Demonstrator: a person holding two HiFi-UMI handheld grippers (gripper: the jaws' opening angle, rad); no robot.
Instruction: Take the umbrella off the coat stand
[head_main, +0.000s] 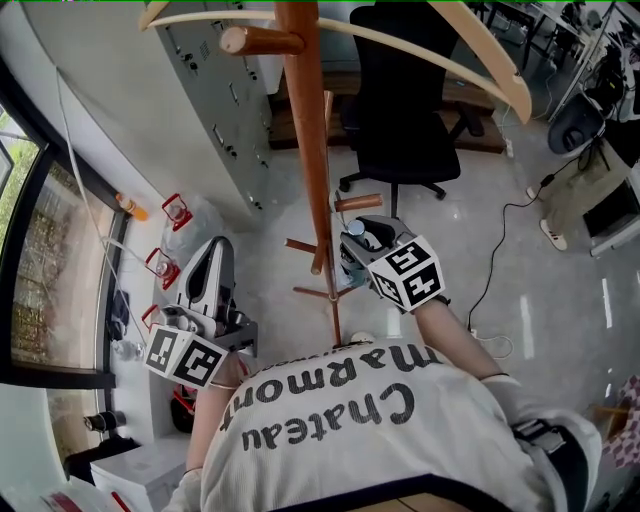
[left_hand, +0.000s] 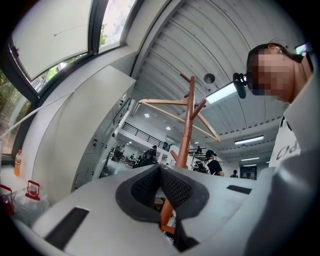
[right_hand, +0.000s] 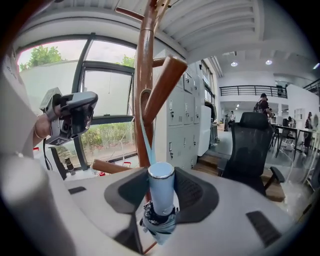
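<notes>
My right gripper (right_hand: 161, 196) is shut on the pale blue handle of a folded umbrella (right_hand: 162, 190), which stands upright between the pads with dark patterned fabric below it. The umbrella's thin blue strap (right_hand: 145, 141) runs up from the handle and loops over a slanted wooden peg (right_hand: 163, 87) of the brown coat stand (right_hand: 143, 75). In the head view the right gripper (head_main: 358, 243) is right against the stand's pole (head_main: 305, 110). My left gripper (head_main: 212, 262) hangs to the left of the stand, its pads (left_hand: 172, 186) together with nothing held.
A black office chair (head_main: 405, 95) stands behind the stand, with grey lockers (head_main: 215, 105) to its left. Curved wooden arms (head_main: 470, 55) spread from the stand's top. A window wall runs along the left, with red-framed items (head_main: 163, 266) on the floor. A cable and power strip (head_main: 552, 235) lie at the right.
</notes>
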